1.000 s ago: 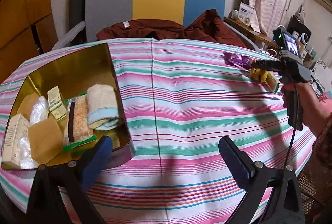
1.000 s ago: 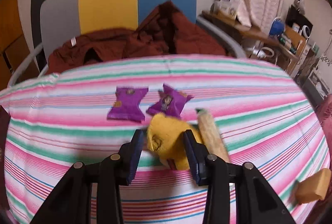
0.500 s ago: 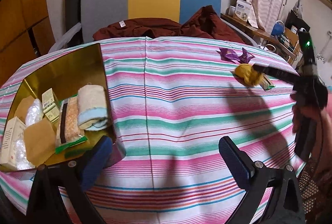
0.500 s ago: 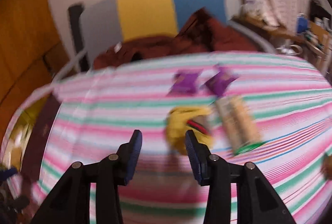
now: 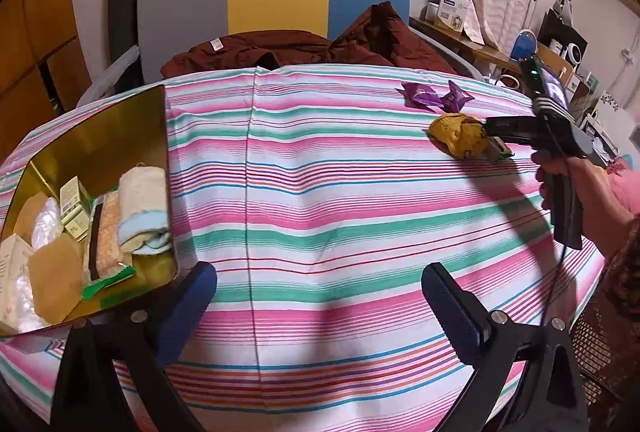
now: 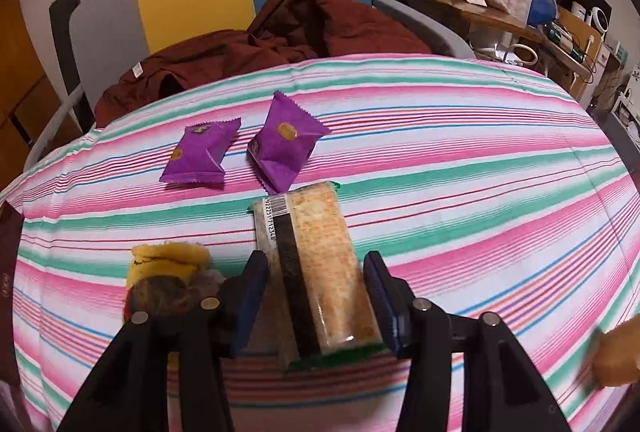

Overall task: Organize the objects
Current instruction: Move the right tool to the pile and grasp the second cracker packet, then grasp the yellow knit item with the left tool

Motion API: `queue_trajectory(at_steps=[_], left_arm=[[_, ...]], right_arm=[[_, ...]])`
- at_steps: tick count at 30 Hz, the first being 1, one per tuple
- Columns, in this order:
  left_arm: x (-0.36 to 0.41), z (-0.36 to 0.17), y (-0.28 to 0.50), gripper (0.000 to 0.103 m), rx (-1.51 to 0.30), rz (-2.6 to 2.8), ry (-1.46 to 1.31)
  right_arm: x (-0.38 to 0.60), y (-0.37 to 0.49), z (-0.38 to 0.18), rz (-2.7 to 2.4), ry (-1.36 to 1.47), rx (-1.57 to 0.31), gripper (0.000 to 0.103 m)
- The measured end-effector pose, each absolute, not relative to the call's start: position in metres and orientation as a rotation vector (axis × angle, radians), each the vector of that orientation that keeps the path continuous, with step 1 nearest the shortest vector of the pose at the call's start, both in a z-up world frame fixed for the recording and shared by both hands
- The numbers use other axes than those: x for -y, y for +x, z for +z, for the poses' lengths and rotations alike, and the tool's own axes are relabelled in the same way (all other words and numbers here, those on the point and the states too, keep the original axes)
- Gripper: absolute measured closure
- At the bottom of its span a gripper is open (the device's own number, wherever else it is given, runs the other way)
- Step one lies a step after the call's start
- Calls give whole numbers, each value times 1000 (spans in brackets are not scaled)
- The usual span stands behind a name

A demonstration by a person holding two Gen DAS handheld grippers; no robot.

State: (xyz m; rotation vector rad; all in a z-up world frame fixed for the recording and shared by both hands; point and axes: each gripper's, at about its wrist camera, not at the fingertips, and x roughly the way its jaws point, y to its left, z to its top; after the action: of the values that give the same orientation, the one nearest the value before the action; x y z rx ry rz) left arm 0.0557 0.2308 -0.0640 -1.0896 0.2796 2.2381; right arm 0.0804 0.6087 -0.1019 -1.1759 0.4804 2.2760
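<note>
Golden metal tin point(image 5: 100, 135) sits at the left on the striped tablecloth point(image 5: 320, 199), already holding several packets and a rolled towel; the left gripper point(image 5: 320, 296) hovers beside it, spread wide, grasping nothing. Far from the tin, the right gripper point(image 6: 316, 296) straddles a long clear cracker packet point(image 6: 316, 268), fingers not yet closed. Its long axis points away from the camera. Two purple wrappers point(image 6: 200, 155) and a yellow soft toy point(image 6: 168, 272) remain.

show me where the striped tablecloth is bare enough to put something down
Widest bare patch: the striped tablecloth between the gold rectangular tin and the yellow plush toy. Crowded: far right, where two purple snack packets and the clear biscuit pack cluster by the toy.
</note>
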Motion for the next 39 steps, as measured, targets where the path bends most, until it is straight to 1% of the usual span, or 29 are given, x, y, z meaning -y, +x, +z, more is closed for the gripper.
queue_trajectory(at_steps=[4,8,15,19,22,26,29,34,39], left_arm=[[-238,-67,56,0,-283,2224,-1093],[-249,-68,56,0,-289,2208,-1094],[-267,-64,49,0,-283,2201,-1086],[-277,-63,41,0,-276,2205,-1079],[-290,-63,33,0,-269,2193,-1082],[-319,-62,21,0,-240,2156,-1073],[-351,-62,14,0,-253,2109,-1045],[-403,-71,2,0,-350,2062,-981],[-431,-83,-4,0,-404,2033,-966]], right_arm=[[-603,80,-113,2293,-1156,-544,54],[-590,83,-112,2341,-1157,-540,55],[-533,88,-107,2539,-1216,-538,55],[-539,108,-102,2434,-1095,-536,55],[-547,118,-108,2330,-1078,-526,55],[-546,127,-112,2312,-1058,-519,55],[-543,131,-113,2311,-1036,-504,55],[-541,136,-116,2300,-1007,-492,55],[-539,137,-118,2290,-1007,-452,55]])
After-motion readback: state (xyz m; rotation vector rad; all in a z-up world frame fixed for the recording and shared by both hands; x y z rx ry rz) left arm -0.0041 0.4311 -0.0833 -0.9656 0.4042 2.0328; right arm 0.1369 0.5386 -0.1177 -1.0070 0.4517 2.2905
